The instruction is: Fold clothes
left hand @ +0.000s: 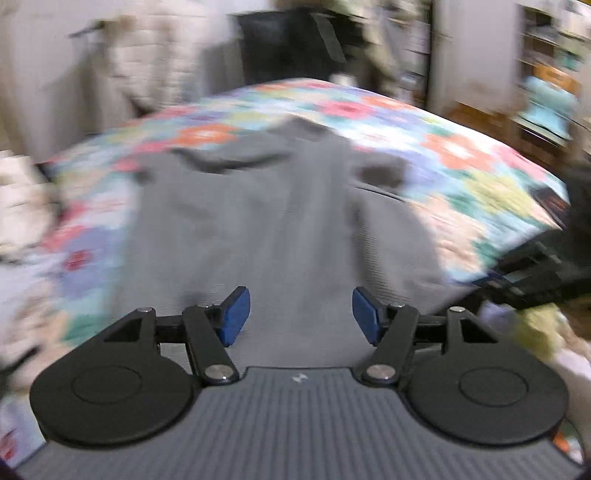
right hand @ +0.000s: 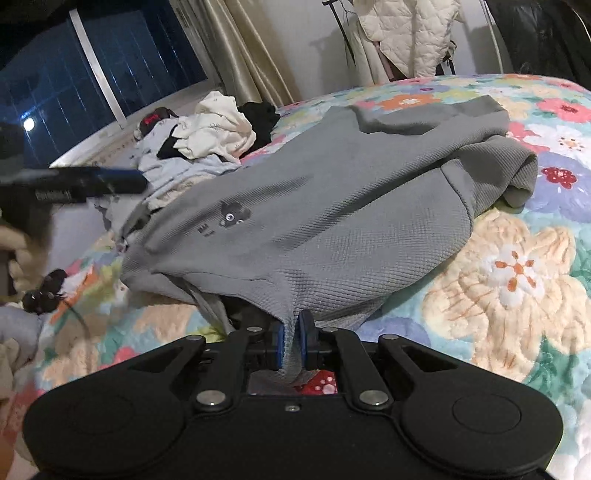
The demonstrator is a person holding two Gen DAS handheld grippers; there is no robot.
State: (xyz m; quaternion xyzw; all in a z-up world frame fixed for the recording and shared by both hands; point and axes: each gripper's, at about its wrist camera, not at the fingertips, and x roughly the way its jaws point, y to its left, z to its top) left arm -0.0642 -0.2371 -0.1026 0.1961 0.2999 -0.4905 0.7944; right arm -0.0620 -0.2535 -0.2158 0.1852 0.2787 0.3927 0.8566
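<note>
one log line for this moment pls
task: fold clothes | right gripper: shut on grey shirt hem | left gripper: open, nothing between pads, over shirt | surface: floral bedspread | fold: not yet made

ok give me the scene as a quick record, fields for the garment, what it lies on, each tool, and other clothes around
garment: grey waffle-knit top, spread out but rumpled, small dark print on the front
surface: floral quilt
right tool: shut on the near hem of the grey top
left tool: open, nothing between its pads, over the grey top
other clothes: loose heap of white, black and pale blue clothes beyond the top's left side
background: quilted cream jacket hanging behind the bed
</note>
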